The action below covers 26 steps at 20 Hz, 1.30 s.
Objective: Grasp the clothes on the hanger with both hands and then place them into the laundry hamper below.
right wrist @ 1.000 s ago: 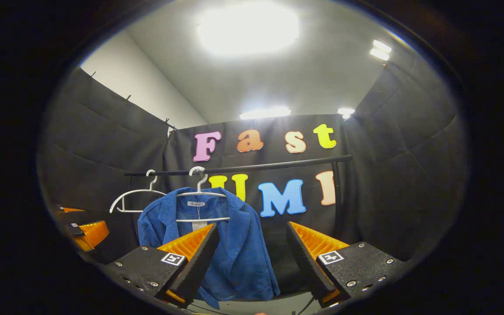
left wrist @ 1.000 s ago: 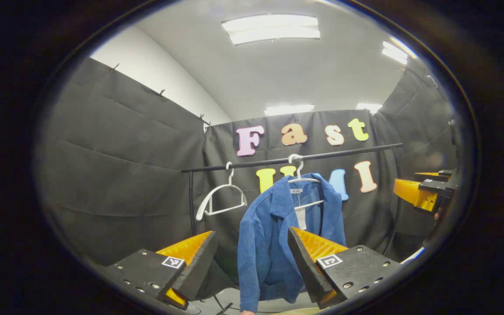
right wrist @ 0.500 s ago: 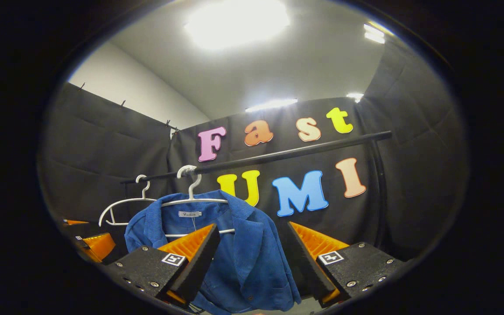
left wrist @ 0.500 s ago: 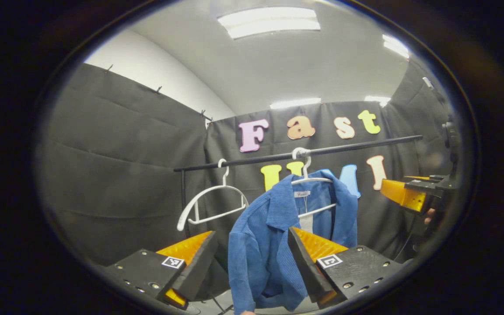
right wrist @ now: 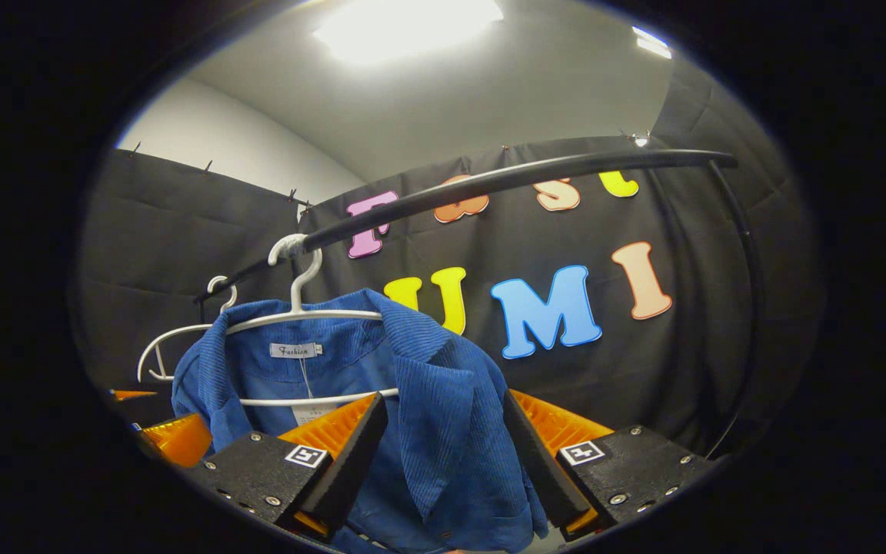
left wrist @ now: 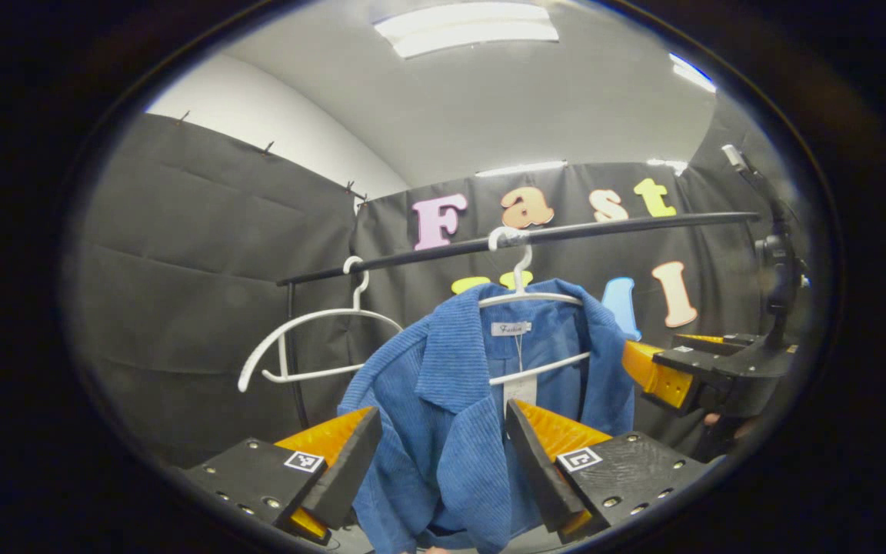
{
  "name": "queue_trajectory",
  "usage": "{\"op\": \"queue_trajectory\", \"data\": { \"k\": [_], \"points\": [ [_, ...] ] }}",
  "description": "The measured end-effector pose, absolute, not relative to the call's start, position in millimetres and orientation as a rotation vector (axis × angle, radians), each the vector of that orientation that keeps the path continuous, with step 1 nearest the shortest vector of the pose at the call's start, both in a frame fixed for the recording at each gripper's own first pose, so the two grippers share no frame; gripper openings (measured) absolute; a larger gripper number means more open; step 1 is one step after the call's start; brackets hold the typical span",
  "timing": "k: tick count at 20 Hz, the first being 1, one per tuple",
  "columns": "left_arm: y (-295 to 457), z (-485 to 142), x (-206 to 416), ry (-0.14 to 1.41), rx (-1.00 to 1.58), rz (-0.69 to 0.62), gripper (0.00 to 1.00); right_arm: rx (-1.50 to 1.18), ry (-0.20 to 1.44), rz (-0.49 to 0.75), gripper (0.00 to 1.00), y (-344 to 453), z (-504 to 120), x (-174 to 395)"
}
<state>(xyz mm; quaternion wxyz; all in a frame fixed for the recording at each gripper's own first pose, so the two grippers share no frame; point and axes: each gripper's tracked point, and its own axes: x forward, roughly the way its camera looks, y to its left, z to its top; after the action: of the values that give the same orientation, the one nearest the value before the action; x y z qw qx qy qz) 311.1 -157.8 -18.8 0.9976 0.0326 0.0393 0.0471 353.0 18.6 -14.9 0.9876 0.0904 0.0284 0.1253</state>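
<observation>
A blue corduroy jacket (left wrist: pixel 458 400) hangs on a white hanger (left wrist: pixel 524 296) from a black rail (left wrist: pixel 604 225). My left gripper (left wrist: pixel 441 415) is open, and the jacket's front panel lies in the gap between its fingers without being pinched. In the right gripper view the jacket (right wrist: pixel 428 415) hangs close ahead on its hanger (right wrist: pixel 297 314). My right gripper (right wrist: pixel 443 400) is open around the jacket's lapel edge. The right gripper (left wrist: pixel 643 369) shows beside the jacket's far shoulder in the left gripper view. The left gripper (right wrist: pixel 152 419) shows at the jacket's left side in the right gripper view.
An empty white hanger (left wrist: pixel 312 331) hangs on the same rail to the left of the jacket, also visible as the hanger (right wrist: pixel 152 354) behind it. The rail (right wrist: pixel 504 178) bends down into a post at the right. A camera mount (left wrist: pixel 777 254) stands at the far right.
Both grippers have moved forward and up towards the jacket, which now looms much larger. Its fabric has come between each gripper's fingers. Both stay open.
</observation>
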Motion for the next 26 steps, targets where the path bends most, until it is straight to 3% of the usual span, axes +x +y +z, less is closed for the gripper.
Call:
{"op": "queue_trajectory", "data": {
  "k": [14,15,17,18,19,20,23,26],
  "points": [
    [-159,-69,360,0.168,0.120,0.218,0.92,0.138,0.168,0.293,0.93,48,-86,413],
    [-157,-71,361,0.167,0.126,0.235,0.78,0.145,0.165,0.299,0.89,50,-85,414],
    [-156,-66,359,0.161,0.141,0.238,0.52,0.155,0.142,0.308,0.71,50,-78,413],
    [-151,-66,355,0.162,0.162,0.257,0.38,0.152,0.114,0.309,0.45,48,-72,413],
    [-142,-62,353,0.161,0.188,0.291,0.25,0.154,0.063,0.279,0.35,40,-61,414],
    [-142,-61,349,0.158,0.193,0.281,0.12,0.163,0.019,0.287,0.07,39,-50,413],
    [-143,-49,345,0.134,0.158,0.256,0.02,0.165,-0.072,0.295,0.03,32,-20,409],
    [-138,-34,336,0.123,0.153,0.248,0.02,0.178,-0.084,0.280,0.03,22,-9,411]
  ]
}}
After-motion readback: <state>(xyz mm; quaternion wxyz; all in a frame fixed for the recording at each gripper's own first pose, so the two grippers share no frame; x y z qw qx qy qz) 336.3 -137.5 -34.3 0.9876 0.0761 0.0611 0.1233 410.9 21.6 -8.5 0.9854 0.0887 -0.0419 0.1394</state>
